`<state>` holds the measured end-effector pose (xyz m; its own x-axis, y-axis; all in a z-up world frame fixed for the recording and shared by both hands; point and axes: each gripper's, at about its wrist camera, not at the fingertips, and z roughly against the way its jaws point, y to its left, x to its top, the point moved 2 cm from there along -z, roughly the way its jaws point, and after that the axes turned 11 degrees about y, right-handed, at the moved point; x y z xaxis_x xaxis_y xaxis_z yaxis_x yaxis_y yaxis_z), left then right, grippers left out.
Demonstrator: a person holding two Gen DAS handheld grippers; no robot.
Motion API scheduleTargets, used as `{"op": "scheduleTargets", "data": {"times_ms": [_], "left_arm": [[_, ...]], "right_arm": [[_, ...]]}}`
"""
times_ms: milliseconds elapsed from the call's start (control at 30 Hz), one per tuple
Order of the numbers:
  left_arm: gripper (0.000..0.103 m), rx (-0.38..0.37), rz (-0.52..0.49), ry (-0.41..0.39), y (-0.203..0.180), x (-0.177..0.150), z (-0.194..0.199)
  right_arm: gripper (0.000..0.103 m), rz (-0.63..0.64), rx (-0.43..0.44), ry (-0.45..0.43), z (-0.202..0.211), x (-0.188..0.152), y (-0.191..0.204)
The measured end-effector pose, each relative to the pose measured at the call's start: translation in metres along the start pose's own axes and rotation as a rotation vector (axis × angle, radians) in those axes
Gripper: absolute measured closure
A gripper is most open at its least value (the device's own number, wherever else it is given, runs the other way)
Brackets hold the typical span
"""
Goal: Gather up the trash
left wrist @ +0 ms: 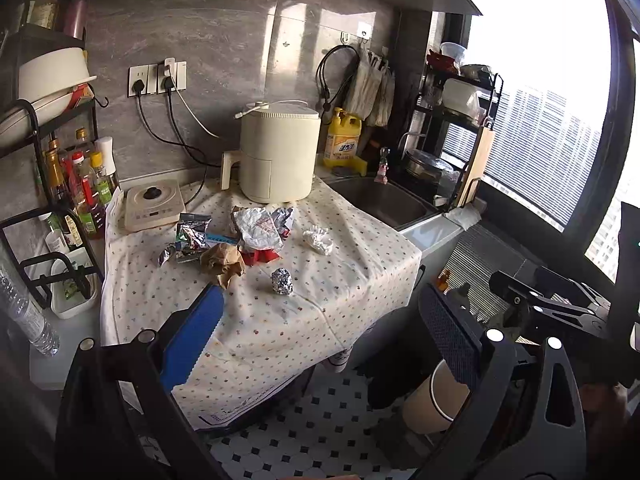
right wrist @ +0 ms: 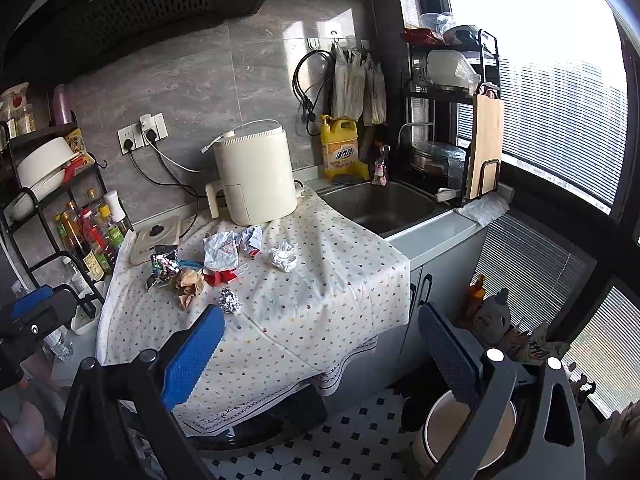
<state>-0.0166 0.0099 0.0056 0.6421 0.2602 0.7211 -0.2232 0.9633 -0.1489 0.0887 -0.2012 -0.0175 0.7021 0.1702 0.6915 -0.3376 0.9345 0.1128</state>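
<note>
Trash lies on a dotted tablecloth (left wrist: 320,304) (right wrist: 320,296): a foil ball (left wrist: 282,281) (right wrist: 229,300), a crumpled white tissue (left wrist: 319,239) (right wrist: 283,256), a brown paper wad (left wrist: 224,262) (right wrist: 187,283), a white wrapper (left wrist: 258,228) (right wrist: 221,249), red scraps (left wrist: 262,256) (right wrist: 219,277) and a shiny foil packet (left wrist: 191,237) (right wrist: 163,266). My left gripper (left wrist: 320,344) hangs open before the table, nothing between its fingers. My right gripper (right wrist: 320,356) is also open and empty, held back from the cloth. A tan bin (left wrist: 434,404) (right wrist: 468,436) stands on the floor at lower right.
A cream air fryer (left wrist: 276,156) (right wrist: 254,176) and a small induction hob (left wrist: 154,204) (right wrist: 156,238) sit behind the trash. The sink (left wrist: 380,200) (right wrist: 380,204) is to the right, a bottle rack (left wrist: 76,184) (right wrist: 88,236) to the left. Checkered floor tiles (left wrist: 320,432) lie below.
</note>
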Motion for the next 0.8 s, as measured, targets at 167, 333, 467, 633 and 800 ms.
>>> {"op": "scheduleTargets", "data": {"times_ms": [167,333,467,633,800], "left_arm": [[0.006,0.007,0.013,-0.002,0.005,-0.002,0.002],[0.006,0.0,0.008,-0.008,0.002,-0.006,0.005],[0.006,-0.003,0.007,-0.009,0.0,-0.009,0.005],[0.006,-0.004,0.02,-0.009,0.0,-0.012,0.004],[0.006,-0.003,0.016,-0.01,0.0,-0.014,0.004]], "right_arm": [[0.008,0.004,0.008,0.006,0.001,-0.004,0.005],[0.008,0.01,0.0,-0.006,0.007,-0.007,0.005],[0.008,0.0,0.001,0.014,0.004,-0.011,0.004],[0.008,0.0,-0.007,0.003,0.006,-0.014,0.004],[0.008,0.002,-0.023,-0.006,0.007,-0.014,0.002]]}}
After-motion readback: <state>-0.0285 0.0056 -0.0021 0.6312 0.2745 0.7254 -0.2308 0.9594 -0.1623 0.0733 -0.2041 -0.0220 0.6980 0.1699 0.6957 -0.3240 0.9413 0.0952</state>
